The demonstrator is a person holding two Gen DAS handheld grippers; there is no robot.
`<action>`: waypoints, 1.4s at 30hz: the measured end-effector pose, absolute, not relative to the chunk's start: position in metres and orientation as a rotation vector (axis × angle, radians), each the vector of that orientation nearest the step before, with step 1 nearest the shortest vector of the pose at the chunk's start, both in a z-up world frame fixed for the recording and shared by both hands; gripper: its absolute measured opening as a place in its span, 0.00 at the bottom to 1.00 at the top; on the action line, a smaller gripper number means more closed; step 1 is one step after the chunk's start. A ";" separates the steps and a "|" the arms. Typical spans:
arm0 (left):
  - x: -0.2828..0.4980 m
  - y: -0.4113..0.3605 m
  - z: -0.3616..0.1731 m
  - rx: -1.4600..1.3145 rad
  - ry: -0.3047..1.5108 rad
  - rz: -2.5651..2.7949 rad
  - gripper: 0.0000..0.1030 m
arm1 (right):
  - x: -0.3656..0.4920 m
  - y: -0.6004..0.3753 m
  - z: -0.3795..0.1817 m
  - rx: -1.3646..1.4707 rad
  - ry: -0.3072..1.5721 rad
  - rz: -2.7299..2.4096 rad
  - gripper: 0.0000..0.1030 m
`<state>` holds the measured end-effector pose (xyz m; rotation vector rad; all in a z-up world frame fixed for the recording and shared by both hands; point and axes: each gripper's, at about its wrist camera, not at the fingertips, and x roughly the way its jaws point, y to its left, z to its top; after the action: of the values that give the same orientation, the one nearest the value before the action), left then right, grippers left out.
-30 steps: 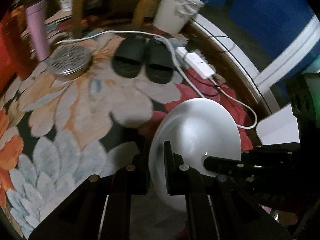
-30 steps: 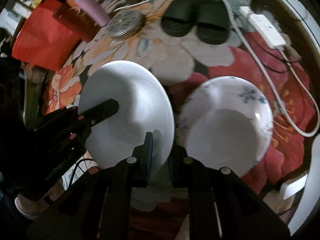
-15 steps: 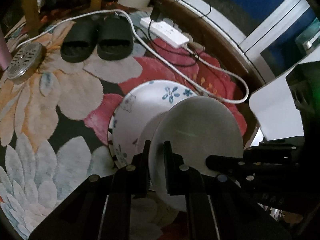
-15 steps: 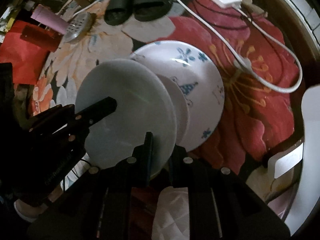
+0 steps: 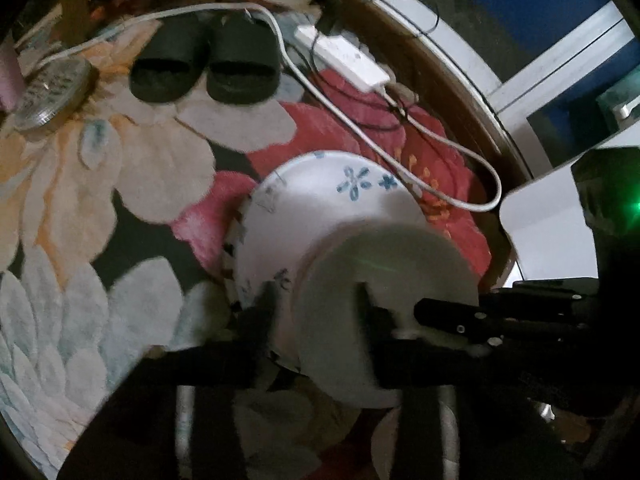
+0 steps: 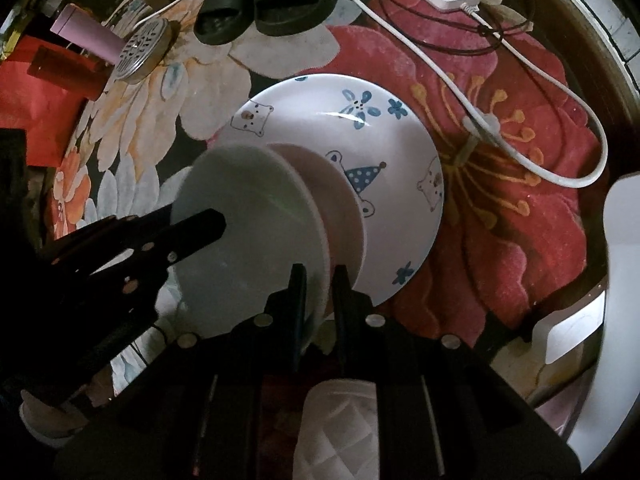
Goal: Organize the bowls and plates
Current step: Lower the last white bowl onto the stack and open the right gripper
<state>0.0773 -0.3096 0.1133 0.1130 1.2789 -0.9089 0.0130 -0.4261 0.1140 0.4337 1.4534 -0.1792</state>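
The white bowl (image 6: 256,232) sits over the patterned plate (image 6: 384,136), on its near-left part, with a pinkish bowl (image 6: 344,204) showing just under its far edge. The plate lies on the floral rug (image 5: 120,184).

The right gripper (image 6: 318,280) is clenched on the white bowl's near rim, one finger inside, one outside. The left gripper (image 5: 316,304) has just been opening; its fingers (image 5: 264,312) stand apart on either side of the bowl's rim, blurred, and do not pinch it. In the right wrist view the left gripper reaches over the bowl from the plate's left.

Beyond the plate lie black slippers (image 5: 204,64), and left of them a round metal lid (image 5: 52,92). A white cable (image 5: 400,160) curves past the plate's far-right edge from a power strip (image 5: 344,60).
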 end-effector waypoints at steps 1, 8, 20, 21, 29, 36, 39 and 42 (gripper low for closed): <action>0.079 -0.307 0.117 0.098 1.267 -0.910 0.67 | 0.014 -0.426 0.114 0.421 1.452 -0.189 0.14; 0.084 -0.299 0.129 0.093 1.216 -0.891 0.96 | 0.016 -0.429 0.119 0.445 1.432 -0.211 0.16; 0.089 -0.281 0.118 0.127 1.214 -0.805 0.99 | 0.024 -0.421 0.141 0.295 1.350 -0.268 0.74; 0.090 -0.280 0.118 0.128 1.214 -0.797 0.99 | 0.023 -0.420 0.143 0.274 1.336 -0.292 0.79; 0.095 -0.268 0.118 0.125 1.203 -0.763 0.99 | 0.023 -0.415 0.142 0.268 1.336 -0.302 0.87; 0.098 -0.257 0.117 0.117 1.209 -0.742 0.99 | 0.024 -0.406 0.141 0.266 1.329 -0.303 0.87; 0.098 -0.252 0.117 0.116 1.211 -0.735 0.99 | 0.025 -0.404 0.140 0.283 1.328 -0.301 0.87; 0.099 -0.247 0.117 0.109 1.216 -0.727 0.99 | 0.026 -0.400 0.139 0.289 1.330 -0.297 0.87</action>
<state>0.0988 -0.2466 0.1172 0.1088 1.2163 -0.7267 0.0260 -0.4001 0.1394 0.2889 1.3302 -0.2972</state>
